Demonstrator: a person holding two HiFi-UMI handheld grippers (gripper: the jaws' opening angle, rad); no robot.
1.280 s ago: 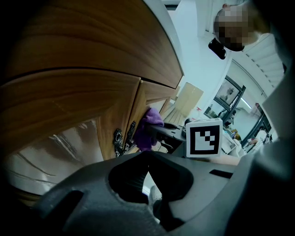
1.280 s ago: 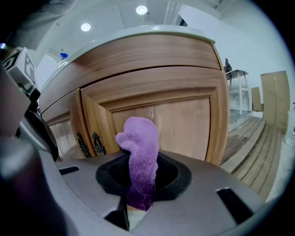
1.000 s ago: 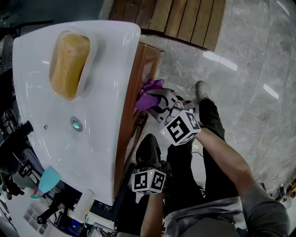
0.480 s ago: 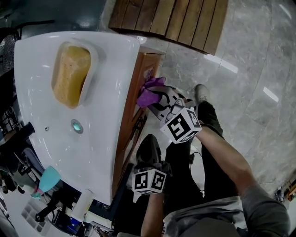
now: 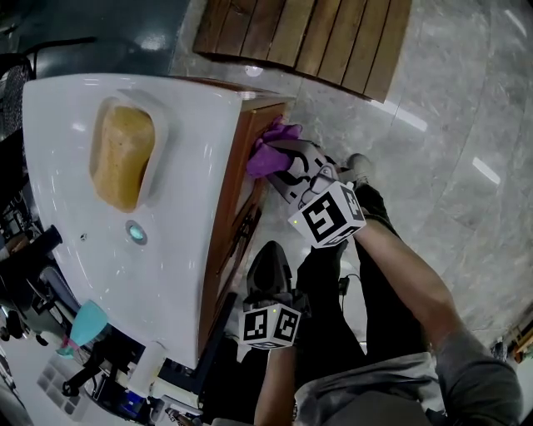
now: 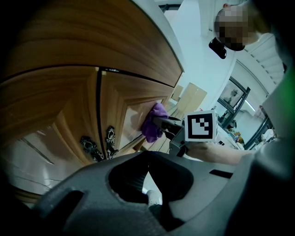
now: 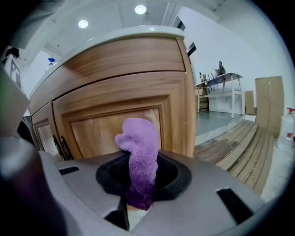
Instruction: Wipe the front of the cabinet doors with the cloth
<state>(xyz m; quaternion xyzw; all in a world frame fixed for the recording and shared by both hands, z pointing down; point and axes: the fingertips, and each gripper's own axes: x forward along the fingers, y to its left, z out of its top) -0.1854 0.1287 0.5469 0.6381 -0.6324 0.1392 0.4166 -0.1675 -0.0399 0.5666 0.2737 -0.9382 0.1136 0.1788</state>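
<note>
Bright, even indoor light. Round ceiling lamps (image 7: 140,9) glare above the brown wooden cabinet (image 7: 120,115); the glossy grey marble floor (image 5: 466,100) beside it shows streaks. Both gripper views bulge, with black corners.

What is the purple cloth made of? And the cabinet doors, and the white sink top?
The cloth looks like soft terry or microfibre: fuzzy, with tiny loops. The cabinet doors look like varnished wood or veneer: brown grain lines, slight sheen. The sink top is probably glazed ceramic: plain white, glossy, with bright reflections.
</note>
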